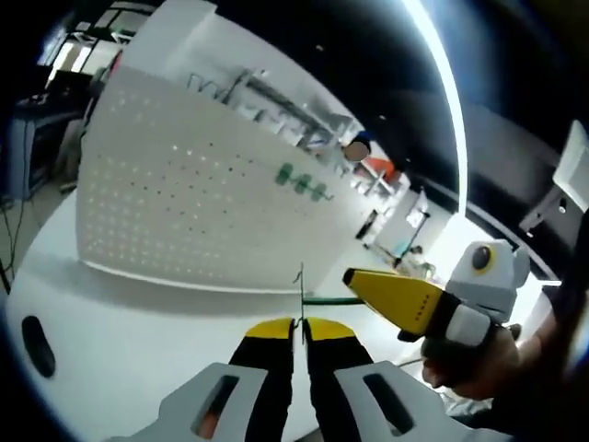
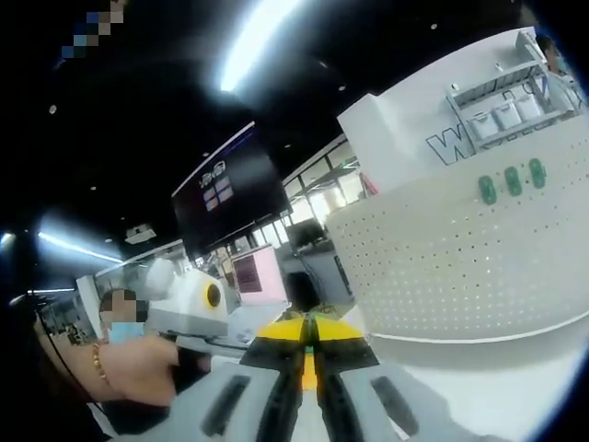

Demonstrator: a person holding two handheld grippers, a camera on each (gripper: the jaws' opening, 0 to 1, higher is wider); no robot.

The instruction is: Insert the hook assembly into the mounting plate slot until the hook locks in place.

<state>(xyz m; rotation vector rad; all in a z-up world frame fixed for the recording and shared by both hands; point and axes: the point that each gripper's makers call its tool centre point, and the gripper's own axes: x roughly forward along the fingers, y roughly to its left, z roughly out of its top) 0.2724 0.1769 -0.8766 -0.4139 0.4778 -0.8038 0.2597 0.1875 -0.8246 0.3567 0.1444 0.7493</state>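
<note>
Left gripper view, left to right: dark oval slot (image 1: 37, 345) in the white table (image 1: 110, 322) at far left, then the white pegboard (image 1: 184, 193) standing upright on the table, rows of small holes across it, three green hooks (image 1: 302, 182) clipped on its upper right part. Low centre, left gripper (image 1: 301, 330), yellow-tipped black jaws pressed together on a thin metal wire hook (image 1: 301, 295) that sticks straight out from the tips, clear of the pegboard, not inserted in any hole. A thin green rod (image 1: 331, 299) runs sideways just beyond the tips toward the other tool. Right of that, the right gripper (image 1: 391, 296) comes in from the right edge, yellow jaws pointing left, held by a person's hand (image 1: 474, 364); shelving and a person in orange blurred in the far background. Right gripper view, left to right: a hand (image 2: 138, 368) with a bracelet holding the white body of the left gripper (image 2: 189, 308), a dark monitor (image 2: 230, 198) behind it, then the right gripper (image 2: 309, 345) low centre, jaws nearly touching, a small teal bit between them, cannot tell whether it is gripped. Pegboard (image 2: 460, 258) at right with the three green hooks (image 2: 512, 180) near its top, wire shelf with bins above.
</note>
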